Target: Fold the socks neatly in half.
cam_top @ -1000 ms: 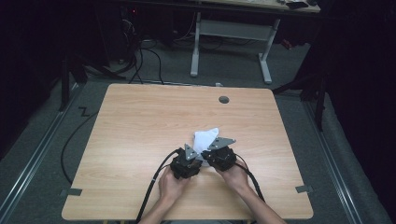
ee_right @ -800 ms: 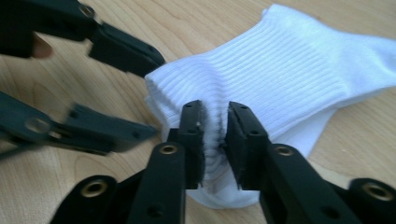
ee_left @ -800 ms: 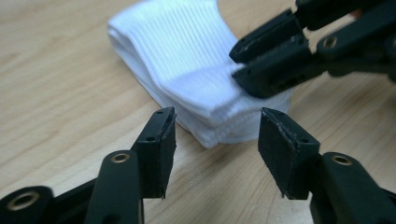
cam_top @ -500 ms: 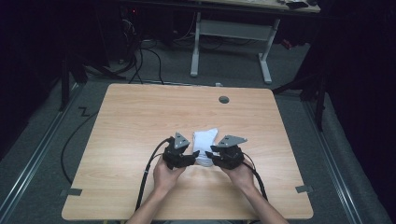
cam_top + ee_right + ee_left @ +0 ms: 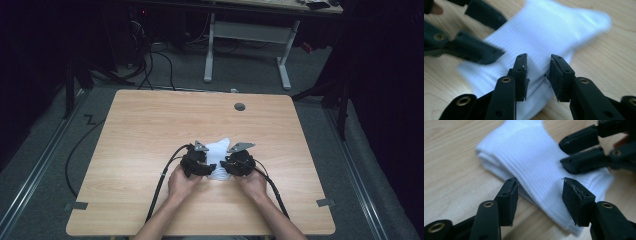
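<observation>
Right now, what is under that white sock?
The sock lies folded on the wooden table; bare wood shows all around it. Its lower layers peek out at the edge, but anything beneath them is covered.

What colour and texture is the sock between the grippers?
The sock is plain white with fine ribbing and no pattern; the left gripper view shows it best.

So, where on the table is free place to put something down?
The table is bare along its left side, its right side and the far strip around the round hole. It is crowded near the front middle, where both grippers flank the white sock.
</observation>
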{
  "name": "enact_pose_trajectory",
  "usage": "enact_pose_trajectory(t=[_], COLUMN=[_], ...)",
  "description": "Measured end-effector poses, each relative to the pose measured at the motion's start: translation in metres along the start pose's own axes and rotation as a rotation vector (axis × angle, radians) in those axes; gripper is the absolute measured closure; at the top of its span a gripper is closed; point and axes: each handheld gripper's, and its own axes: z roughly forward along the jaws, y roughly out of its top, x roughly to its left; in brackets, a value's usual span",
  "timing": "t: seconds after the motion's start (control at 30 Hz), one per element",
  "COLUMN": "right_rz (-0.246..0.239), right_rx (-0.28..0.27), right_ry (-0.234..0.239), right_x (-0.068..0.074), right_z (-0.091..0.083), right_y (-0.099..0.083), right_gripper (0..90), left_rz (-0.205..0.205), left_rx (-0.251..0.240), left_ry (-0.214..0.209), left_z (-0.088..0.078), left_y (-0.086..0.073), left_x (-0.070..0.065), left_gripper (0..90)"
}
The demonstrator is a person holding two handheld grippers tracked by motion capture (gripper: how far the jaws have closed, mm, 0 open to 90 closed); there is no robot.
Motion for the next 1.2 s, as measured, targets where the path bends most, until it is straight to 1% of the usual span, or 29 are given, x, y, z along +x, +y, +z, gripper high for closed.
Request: enact_pose_trajectory(t=[0.03, 0.07, 0.13, 0.17, 0.2, 0.23, 0.27, 0.3, 0.33, 0.37, 0.4, 0.47, 0.5, 0.53, 0.57, 0.6, 0.67, 0.73, 0.83, 0.87, 0.9, 0.97, 1.03, 1.13, 1.2], right_rz=[0.014, 0.015, -0.009, -0.02, -0.021, -0.02, -0.008, 0.0, 0.01, 0.011, 0.005, -0.012, -0.016, -0.018, -0.018, -0.017, -0.023, -0.028, -0.029, -0.032, -0.034, -0.035, -0.034, -0.034, -0.036], right_rx=[-0.002, -0.005, -0.011, -0.012, -0.013, -0.018, -0.022, -0.023, -0.023, -0.023, -0.021, -0.023, -0.023, -0.026, -0.028, -0.029, -0.033, -0.043, -0.045, -0.044, -0.045, -0.046, -0.049, -0.048, -0.05], right_ry=[0.015, 0.013, -0.012, -0.019, -0.021, -0.02, -0.014, -0.01, -0.006, -0.006, -0.011, -0.023, -0.03, -0.032, -0.033, -0.034, -0.04, -0.044, -0.043, -0.044, -0.044, -0.045, -0.046, -0.048, -0.046], right_x=[-0.001, -0.001, 0.003, 0.004, 0.004, 0.004, 0.003, 0.002, 0.002, 0.002, 0.003, 0.006, 0.008, 0.01, 0.011, 0.012, 0.014, 0.016, 0.018, 0.018, 0.019, 0.02, 0.02, 0.021, 0.021], right_z=[-0.001, -0.001, -0.001, -0.001, -0.001, -0.001, -0.001, -0.001, -0.001, -0.001, -0.001, -0.001, -0.001, 0.0, 0.0, 0.0, 0.0, 0.0, -0.001, -0.001, -0.002, -0.001, -0.002, -0.002, -0.001], right_y=[-0.002, -0.002, -0.003, -0.003, -0.003, -0.003, -0.004, -0.005, -0.005, -0.005, -0.005, -0.004, -0.004, -0.004, -0.004, -0.004, -0.005, -0.006, -0.008, -0.008, -0.008, -0.008, -0.009, -0.009, -0.009], right_gripper=[66.6, 66.7, 66.9, 66.9, 66.9, 66.9, 66.9, 66.9, 67.0, 67.3, 67.6, 67.9, 67.9, 67.8, 67.8, 67.6, 66.9, 66.6, 65.9, 65.4, 64.9, 64.6, 64.6, 64.6, 64.7], left_rz=[0.003, 0.018, 0.057, 0.064, 0.068, 0.064, 0.055, 0.029, 0.001, -0.028, -0.041, -0.055, -0.07, -0.089, -0.1, -0.107, -0.103, -0.095, -0.101, -0.102, -0.115, -0.128, -0.127, -0.101, -0.113], left_rx=[0.001, 0.004, 0.015, 0.017, 0.017, 0.007, -0.002, -0.018, -0.034, -0.044, -0.044, -0.05, -0.062, -0.052, -0.037, -0.048, -0.012, -0.007, -0.002, -0.01, -0.012, 0.015, 0.026, 0.044, 0.049], left_ry=[0.009, 0.024, 0.056, 0.055, 0.058, 0.062, 0.058, 0.052, 0.04, 0.024, 0.027, 0.047, 0.046, 0.039, 0.041, 0.054, 0.072, 0.101, 0.111, 0.117, 0.112, 0.108, 0.111, 0.121, 0.109], left_z=[-0.003, -0.005, -0.008, -0.009, -0.011, -0.013, -0.014, -0.016, -0.017, -0.018, -0.018, -0.017, -0.016, -0.013, -0.01, -0.007, -0.002, 0.003, 0.006, 0.007, 0.008, 0.013, 0.018, 0.022, 0.023], left_y=[-0.001, -0.001, 0.0, 0.0, 0.0, 0.0, 0.0, 0.001, 0.001, 0.003, 0.005, 0.011, 0.013, 0.016, 0.019, 0.021, 0.026, 0.03, 0.036, 0.038, 0.039, 0.041, 0.042, 0.043, 0.043], left_x=[-0.001, -0.002, -0.005, -0.006, -0.006, -0.005, -0.004, 0.0, 0.004, 0.008, 0.012, 0.019, 0.022, 0.026, 0.03, 0.033, 0.036, 0.039, 0.042, 0.043, 0.044, 0.047, 0.047, 0.044, 0.046], left_gripper=[46.6, 46.6, 46.7, 46.7, 46.4, 45.5, 44.4, 44.0, 43.4, 42.3, 40.6, 38.6, 37.7, 37.4, 35.5, 35.0, 33.5, 33.7, 34.2, 34.8, 36.6, 37.4, 42.0, 45.8, 47.6])
